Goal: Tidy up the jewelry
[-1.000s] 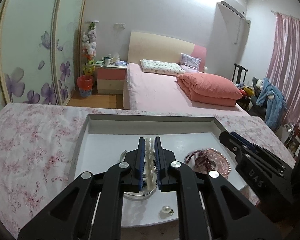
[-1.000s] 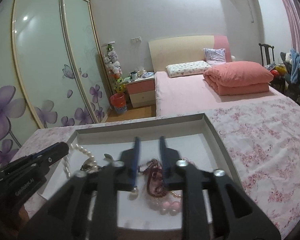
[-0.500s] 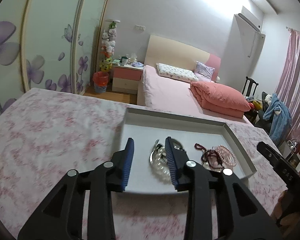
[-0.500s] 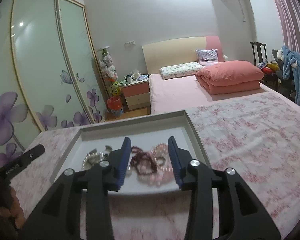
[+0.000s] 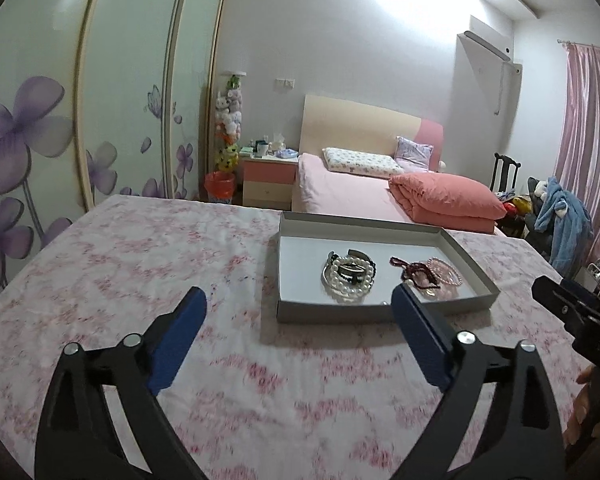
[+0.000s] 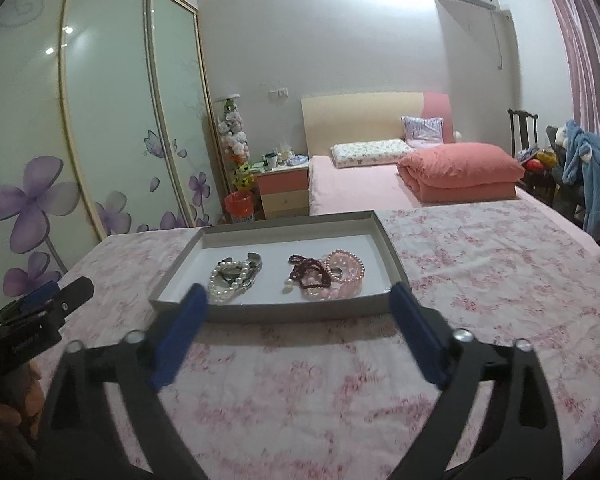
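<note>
Left gripper (image 5: 299, 306) and right gripper (image 6: 299, 303) hover, fingers spread wide.

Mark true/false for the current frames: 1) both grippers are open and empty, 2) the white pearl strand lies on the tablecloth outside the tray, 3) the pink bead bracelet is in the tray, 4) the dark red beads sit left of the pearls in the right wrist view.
1) The left gripper and the right gripper are open and empty. True.
2) The white pearl strand lies on the tablecloth. False: it lies inside the tray.
3) The pink bead bracelet is in the tray. True.
4) The dark red beads sit left of the pearls. False: they lie right of them, beside the pink bracelet.
</note>
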Motion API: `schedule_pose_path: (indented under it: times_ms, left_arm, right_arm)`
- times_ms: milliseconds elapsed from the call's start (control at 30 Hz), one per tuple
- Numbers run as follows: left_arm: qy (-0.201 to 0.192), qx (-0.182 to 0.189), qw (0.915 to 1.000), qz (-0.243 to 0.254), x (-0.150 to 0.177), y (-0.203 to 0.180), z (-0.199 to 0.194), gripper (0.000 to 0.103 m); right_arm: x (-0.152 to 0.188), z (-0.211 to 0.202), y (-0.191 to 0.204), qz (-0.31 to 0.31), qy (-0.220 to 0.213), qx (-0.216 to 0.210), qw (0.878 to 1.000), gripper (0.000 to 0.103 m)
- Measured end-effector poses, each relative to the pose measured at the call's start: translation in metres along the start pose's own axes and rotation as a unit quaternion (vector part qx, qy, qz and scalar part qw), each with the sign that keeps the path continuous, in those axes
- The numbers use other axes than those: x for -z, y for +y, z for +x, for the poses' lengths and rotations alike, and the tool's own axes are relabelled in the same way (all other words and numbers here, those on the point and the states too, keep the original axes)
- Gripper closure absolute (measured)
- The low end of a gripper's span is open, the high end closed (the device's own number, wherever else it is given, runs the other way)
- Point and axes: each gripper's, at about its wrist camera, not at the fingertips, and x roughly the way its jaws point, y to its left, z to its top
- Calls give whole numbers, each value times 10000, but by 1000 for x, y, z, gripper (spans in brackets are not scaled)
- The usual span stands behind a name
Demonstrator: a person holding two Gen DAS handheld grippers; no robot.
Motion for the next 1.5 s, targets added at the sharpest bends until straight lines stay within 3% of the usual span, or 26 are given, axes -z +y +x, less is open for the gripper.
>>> schedule_pose_path:
  times_ms: [167, 400, 733, 1500]
  left_arm:
    - [-108, -21, 9999, 61, 9, -1, -18, 2]
    - [-256, -105, 9994, 231, 20, -5, -36, 2]
    - [-446, -195, 9985, 244, 29, -8, -47, 2]
    - [-433, -210, 9986, 238, 31, -11, -49, 2]
  right_arm:
    - [11, -19, 5, -95, -130, 84, 9998, 4]
    - [26, -34, 2, -34, -225, 116, 9997, 4]
    - [35, -59, 12, -339, -818, 420, 9952, 4]
    - [35, -57, 11, -301, -757, 349, 9961, 4]
